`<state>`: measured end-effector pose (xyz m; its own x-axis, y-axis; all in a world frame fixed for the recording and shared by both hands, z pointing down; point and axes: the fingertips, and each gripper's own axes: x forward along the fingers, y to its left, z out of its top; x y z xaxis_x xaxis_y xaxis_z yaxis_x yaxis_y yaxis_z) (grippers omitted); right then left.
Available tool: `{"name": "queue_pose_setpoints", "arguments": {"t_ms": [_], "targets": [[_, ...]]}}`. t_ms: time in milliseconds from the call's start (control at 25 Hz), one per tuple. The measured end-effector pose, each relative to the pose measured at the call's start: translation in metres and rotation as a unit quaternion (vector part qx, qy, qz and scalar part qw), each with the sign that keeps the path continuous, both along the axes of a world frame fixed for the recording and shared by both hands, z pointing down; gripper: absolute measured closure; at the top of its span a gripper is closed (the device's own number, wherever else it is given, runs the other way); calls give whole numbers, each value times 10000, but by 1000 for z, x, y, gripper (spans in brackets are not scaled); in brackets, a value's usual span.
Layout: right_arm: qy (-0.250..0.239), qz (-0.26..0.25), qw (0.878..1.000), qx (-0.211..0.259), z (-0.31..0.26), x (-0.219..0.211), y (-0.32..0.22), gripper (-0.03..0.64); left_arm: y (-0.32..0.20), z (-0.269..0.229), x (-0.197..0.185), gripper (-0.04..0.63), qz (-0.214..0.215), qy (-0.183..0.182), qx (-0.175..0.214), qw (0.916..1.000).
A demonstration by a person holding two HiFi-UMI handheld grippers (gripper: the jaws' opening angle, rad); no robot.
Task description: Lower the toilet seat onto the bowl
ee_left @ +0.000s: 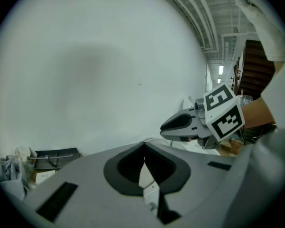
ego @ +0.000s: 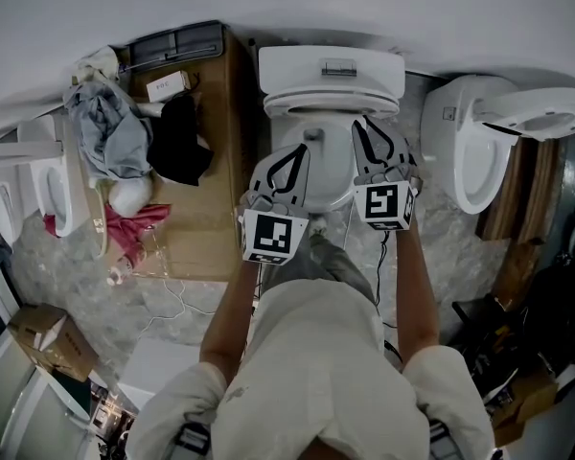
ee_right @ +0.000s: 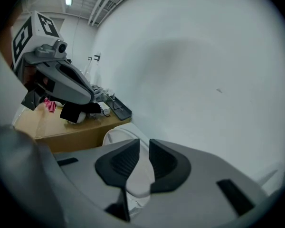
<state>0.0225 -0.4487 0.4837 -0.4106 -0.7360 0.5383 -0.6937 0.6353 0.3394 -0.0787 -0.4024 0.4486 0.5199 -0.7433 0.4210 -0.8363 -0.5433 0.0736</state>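
Note:
In the head view a white toilet stands against the wall, with its tank [ego: 331,65] at the back. Its seat [ego: 331,101] appears raised against the tank, above the bowl [ego: 328,175]. Both grippers hang over the bowl, side by side and pointing at the wall. My left gripper [ego: 295,151] [ee_left: 144,146] is shut, pads meeting at the tip, with nothing between them. My right gripper [ego: 364,125] [ee_right: 143,144] is open by a narrow gap, and the white toilet seat [ee_right: 118,136] shows through and beside it, not touched. Each gripper view shows the other gripper alongside.
A cardboard box [ego: 211,209] left of the toilet carries clothes [ego: 110,127] and a black bag [ego: 180,142]. A second toilet [ego: 479,142] stands at the right, another [ego: 57,185] at the left. Cables [ego: 177,305] lie on the floor. The white wall [ee_left: 109,70] is close ahead.

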Motion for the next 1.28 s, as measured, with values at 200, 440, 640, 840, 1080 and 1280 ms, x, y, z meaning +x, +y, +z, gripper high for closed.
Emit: {"name": "queue_pose_setpoints", "arguments": {"t_ms": [200, 440, 640, 840, 1080, 1280], "targets": [[157, -77, 9998, -74, 17, -3, -8, 536, -15, 8, -1, 581, 18, -35, 37, 10000], [414, -144, 9989, -190, 39, -2, -20, 502, -26, 23, 0, 581, 119, -145, -29, 9998], [763, -279, 9966, -158, 52, -1, -31, 479, -29, 31, 2, 581, 209, -201, -43, 9996], [969, -350, 9945, -164, 66, 1, -42, 451, -35, 37, 0, 580, 246, -328, -10, 9992], [906, -334, 9953, -30, 69, 3, -46, 468, -40, 42, -4, 580, 216, -459, 88, 9987], [891, -322, 9954, 127, 70, 3, -41, 466, -46, 48, -7, 577, 138, -612, 194, 9978]]}}
